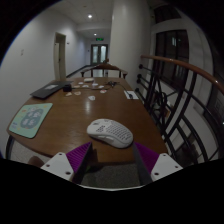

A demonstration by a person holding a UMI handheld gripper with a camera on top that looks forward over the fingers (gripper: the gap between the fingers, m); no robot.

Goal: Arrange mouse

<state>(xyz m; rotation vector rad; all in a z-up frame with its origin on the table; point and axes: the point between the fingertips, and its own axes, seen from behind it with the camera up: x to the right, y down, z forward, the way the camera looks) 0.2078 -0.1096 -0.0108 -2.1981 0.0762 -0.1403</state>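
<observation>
A white mouse (pixel 108 131) lies on the brown wooden table (pixel 70 110), just ahead of my fingers and a little right of the middle. A pale green mouse pad (pixel 31 120) with a white figure on it lies on the table to the left. My gripper (pixel 112 160) is open and empty; its purple pads (pixel 76 156) stand wide apart, short of the mouse, with nothing between them.
A dark laptop (pixel 46 91) lies at the far left of the table. Papers and small items (pixel 95 85) lie at the far end, by chairs (pixel 105 70). A railing with a wooden handrail (pixel 180 90) runs along the right.
</observation>
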